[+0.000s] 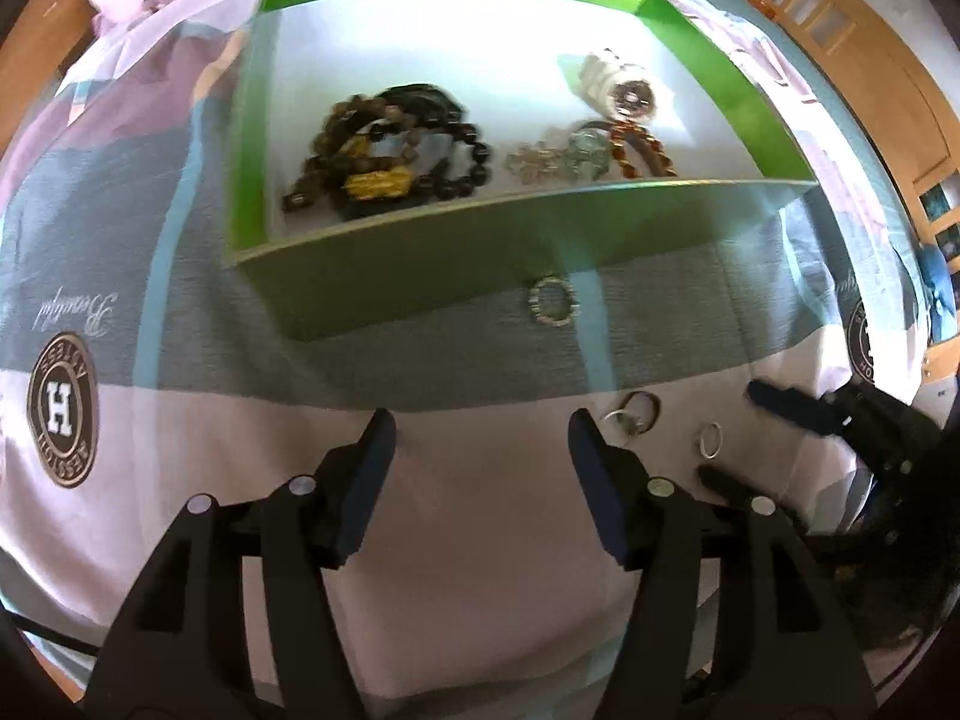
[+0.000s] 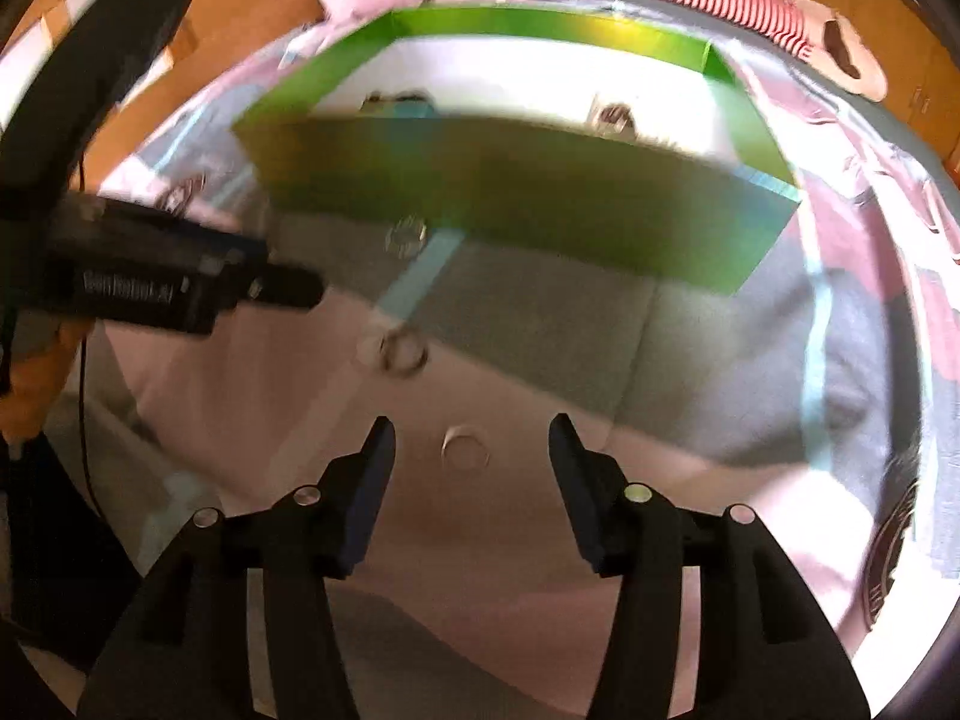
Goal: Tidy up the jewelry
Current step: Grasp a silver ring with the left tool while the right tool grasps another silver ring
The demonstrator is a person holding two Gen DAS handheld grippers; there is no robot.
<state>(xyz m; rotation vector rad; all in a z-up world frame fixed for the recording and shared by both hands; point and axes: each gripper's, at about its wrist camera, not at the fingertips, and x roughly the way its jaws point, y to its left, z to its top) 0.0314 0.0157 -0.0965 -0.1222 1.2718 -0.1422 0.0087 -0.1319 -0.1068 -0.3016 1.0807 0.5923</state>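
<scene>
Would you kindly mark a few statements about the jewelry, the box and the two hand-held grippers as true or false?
1. The green box already holds several bead bracelets. True.
2. The right hand-held gripper is clamped on a ring. False: its jaws are open and the small ring lies loose on the bedsheet between them.
3. A beaded ring lies outside the box, against its front wall. True.
4. The left hand-held gripper holds a bracelet. False: it is open and holds nothing.
5. The box has a closed lid. False: it is open-topped.
</scene>
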